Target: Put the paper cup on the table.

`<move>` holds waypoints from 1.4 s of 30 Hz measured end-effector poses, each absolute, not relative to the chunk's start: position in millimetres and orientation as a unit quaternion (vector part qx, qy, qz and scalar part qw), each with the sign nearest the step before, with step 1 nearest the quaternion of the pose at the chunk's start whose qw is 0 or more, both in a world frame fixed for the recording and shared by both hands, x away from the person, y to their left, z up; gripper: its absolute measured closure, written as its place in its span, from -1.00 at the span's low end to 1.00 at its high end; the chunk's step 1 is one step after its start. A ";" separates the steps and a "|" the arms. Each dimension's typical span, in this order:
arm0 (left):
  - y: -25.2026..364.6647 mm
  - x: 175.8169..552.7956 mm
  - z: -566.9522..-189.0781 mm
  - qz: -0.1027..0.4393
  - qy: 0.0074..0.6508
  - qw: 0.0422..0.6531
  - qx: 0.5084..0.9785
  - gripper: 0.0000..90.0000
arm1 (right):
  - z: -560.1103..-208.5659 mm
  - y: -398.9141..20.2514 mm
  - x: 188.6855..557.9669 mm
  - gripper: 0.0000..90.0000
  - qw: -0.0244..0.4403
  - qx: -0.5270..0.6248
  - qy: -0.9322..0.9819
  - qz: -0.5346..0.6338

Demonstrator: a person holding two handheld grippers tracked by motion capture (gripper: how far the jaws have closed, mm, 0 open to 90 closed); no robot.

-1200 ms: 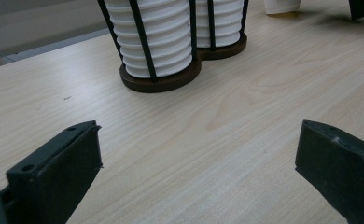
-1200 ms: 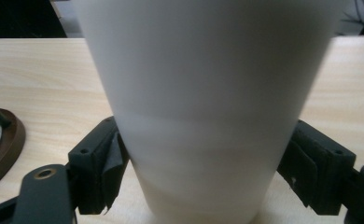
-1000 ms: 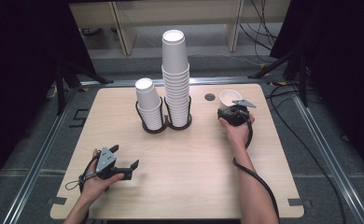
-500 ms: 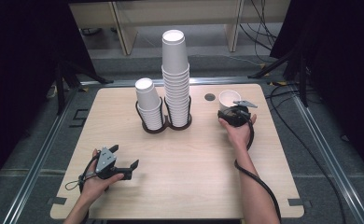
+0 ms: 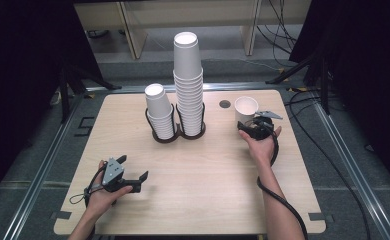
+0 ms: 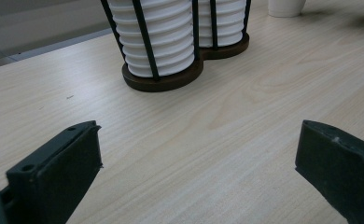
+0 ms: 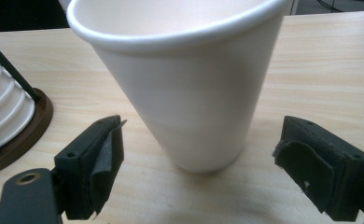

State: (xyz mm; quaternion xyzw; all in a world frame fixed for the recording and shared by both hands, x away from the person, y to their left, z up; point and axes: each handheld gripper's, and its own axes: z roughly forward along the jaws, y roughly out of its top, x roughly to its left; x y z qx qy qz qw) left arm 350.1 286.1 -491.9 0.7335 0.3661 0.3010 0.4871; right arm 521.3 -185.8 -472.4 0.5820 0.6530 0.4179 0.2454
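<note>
A single white paper cup stands upright on the table at the right. My right gripper is open just in front of it. In the right gripper view the cup sits between the two jaws with a gap on each side, and the right gripper touches nothing. My left gripper is open over bare wood near the front left. In the left gripper view the left gripper points toward the cup holder and has nothing between its jaws.
A black wire holder on a brown base at mid-table carries a short cup stack and a tall cup stack. A dark round hole lies left of the single cup. The light wooden table ends in metal rails.
</note>
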 end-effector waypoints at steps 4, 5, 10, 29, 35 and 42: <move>286.2 350.0 -492.0 0.300 0.366 0.485 0.735 -1.00 | -474.6 -188.8 515.4 -0.66 0.240 0.572 0.663 0.420; 286.3 350.0 -491.9 0.300 0.366 0.485 0.735 -1.00 | -474.8 -189.9 513.7 -0.66 0.239 0.571 0.666 0.416; 286.8 351.2 -493.5 0.302 0.367 0.493 0.729 -1.00 | -476.1 -191.3 502.7 -0.66 0.244 0.570 0.666 0.415; 287.6 351.0 -494.2 0.307 0.368 0.490 0.728 -1.00 | -471.0 -187.9 465.4 -0.66 0.240 0.549 0.673 0.433; 288.6 350.3 -493.6 0.306 0.372 0.485 0.730 -1.00 | -471.1 -190.3 455.0 -0.66 0.244 0.536 0.686 0.426; 288.9 350.2 -493.9 0.306 0.373 0.484 0.730 -1.00 | -469.0 -192.3 437.9 -0.66 0.241 0.529 0.684 0.440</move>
